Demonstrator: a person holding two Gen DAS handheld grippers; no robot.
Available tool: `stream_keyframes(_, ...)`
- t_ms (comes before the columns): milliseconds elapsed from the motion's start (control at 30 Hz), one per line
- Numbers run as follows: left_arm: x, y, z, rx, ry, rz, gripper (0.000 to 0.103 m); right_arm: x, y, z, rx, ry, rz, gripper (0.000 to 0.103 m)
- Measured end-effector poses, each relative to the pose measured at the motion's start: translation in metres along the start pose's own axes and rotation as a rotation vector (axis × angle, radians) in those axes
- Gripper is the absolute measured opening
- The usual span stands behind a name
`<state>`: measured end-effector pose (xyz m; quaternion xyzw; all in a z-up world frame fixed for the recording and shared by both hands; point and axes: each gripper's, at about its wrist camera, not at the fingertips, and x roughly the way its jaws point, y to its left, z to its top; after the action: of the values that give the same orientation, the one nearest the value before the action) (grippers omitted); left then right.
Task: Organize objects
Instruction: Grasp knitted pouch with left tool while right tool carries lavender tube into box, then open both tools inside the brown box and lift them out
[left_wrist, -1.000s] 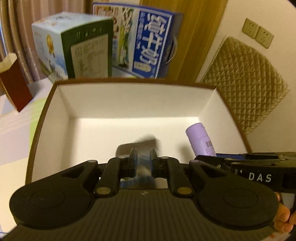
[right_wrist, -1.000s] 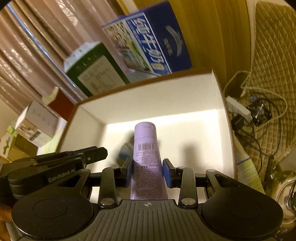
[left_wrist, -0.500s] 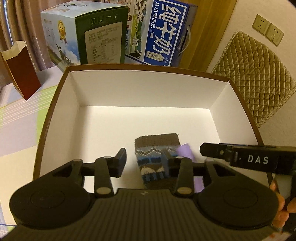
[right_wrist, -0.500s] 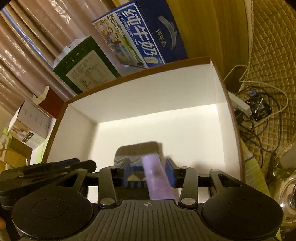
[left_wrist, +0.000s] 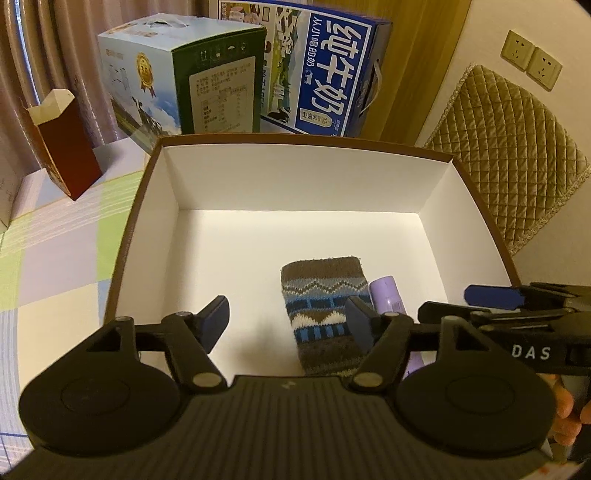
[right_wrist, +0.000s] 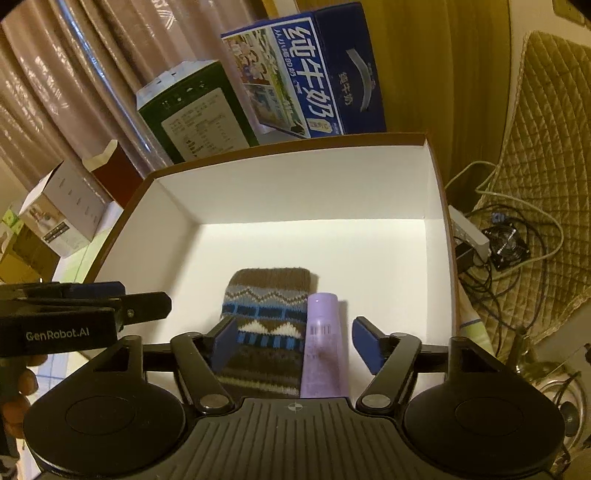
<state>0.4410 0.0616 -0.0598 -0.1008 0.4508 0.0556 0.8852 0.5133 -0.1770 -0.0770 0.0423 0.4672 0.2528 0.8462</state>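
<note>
Both your gripper bodies cut off the near ends of the two objects: the lower edge of the knitted sock (left_wrist: 325, 317) and the base of the lavender tube (right_wrist: 325, 343) lie hidden behind them, and the tube's printed text is too small to read (only a barcode shows). In the left wrist view your left gripper (left_wrist: 288, 317) stands with its blue-padded fingers wide apart, holding nothing; the right pad overlaps the sock's edge in view, contact uncertain. In the right wrist view your right gripper (right_wrist: 295, 339) is likewise spread, its fingers flanking sock and tube without clasping either.

The sock is a flat woollen rectangle, brown, banded with blue, grey and white zigzags. The tube is smooth, matte and cylindrical, lying just beside the sock's right edge on the floor of the box (left_wrist: 295, 177), a stiff white-lined carton with a brown rim. Behind it stand a blue milk carton (left_wrist: 321, 74) and a green-sided carton (left_wrist: 184, 81); a quilted tan cushion (left_wrist: 509, 147) leans right, and cables (right_wrist: 509, 236) tangle nearby.
</note>
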Motion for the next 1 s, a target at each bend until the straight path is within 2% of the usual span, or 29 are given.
stream_keyframes(333, -0.031, 0.000, -0.011, -0.007, -0.036, 0.019, 0.070, -0.031, 0.009, -0.010, -0.010, -0.056, -0.012, 0.082)
stream_keyframes(400, -0.039, -0.001, -0.013, -0.012, -0.046, 0.021, 0.074, -0.038, 0.012, -0.012, -0.016, -0.071, -0.019, 0.084)
stream_keyframes(1000, -0.124, 0.003, -0.058, -0.084, -0.138, 0.036, 0.077, -0.109, 0.030, -0.051, -0.046, -0.192, -0.046, 0.093)
